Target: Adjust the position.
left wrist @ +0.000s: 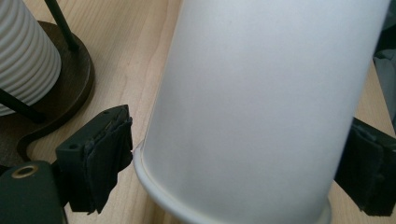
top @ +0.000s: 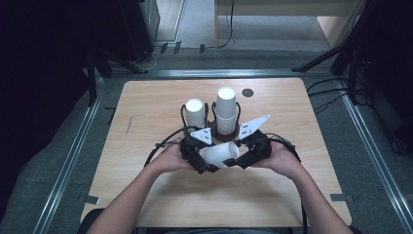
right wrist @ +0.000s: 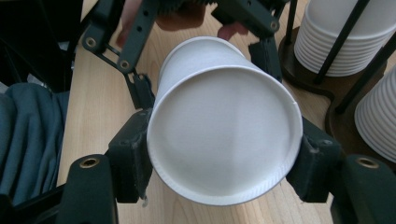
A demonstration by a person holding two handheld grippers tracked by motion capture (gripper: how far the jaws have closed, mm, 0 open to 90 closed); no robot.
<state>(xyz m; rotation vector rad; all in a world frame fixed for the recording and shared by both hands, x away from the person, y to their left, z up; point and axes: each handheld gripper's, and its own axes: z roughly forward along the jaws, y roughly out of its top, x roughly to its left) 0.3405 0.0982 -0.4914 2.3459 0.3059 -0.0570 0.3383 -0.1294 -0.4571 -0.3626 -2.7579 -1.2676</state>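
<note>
The paper cup (top: pixel 221 154) lies on its side in the air between the two grippers, over the middle of the table (top: pixel 146 112), a little toward its near edge and just in front of the cup holder (top: pixel 225 136). Its long axis runs roughly left to right, parallel to the near edge. The left gripper view shows the rolled rim (left wrist: pixel 154 186) at the left gripper's jaws, so the open mouth seems to point to the person's left; the right gripper view looks straight at the flat closed base (right wrist: pixel 224 135), which faces right.

The left gripper (top: pixel 198 157) has its jaws closed narrowly on the wall beside the rim, pads touching both sides. The right gripper (top: pixel 246 157) clamps the base end, one pad on each side of the bottom ring.

By its look the cup is very light, thin-walled and easily crushed; the smooth white wall may slip under a weak grip yet dent under a hard one. The stiffest places to hold are probably the rolled rim and the bottom ring, where both grippers already sit. The mid-wall is best left alone.

Behind it, two stacks of upturned cups stand in the holder's wire rails: a shorter stack (top: pixel 196 113) on the left and a taller stack (top: pixel 226 114) on the right.
</note>
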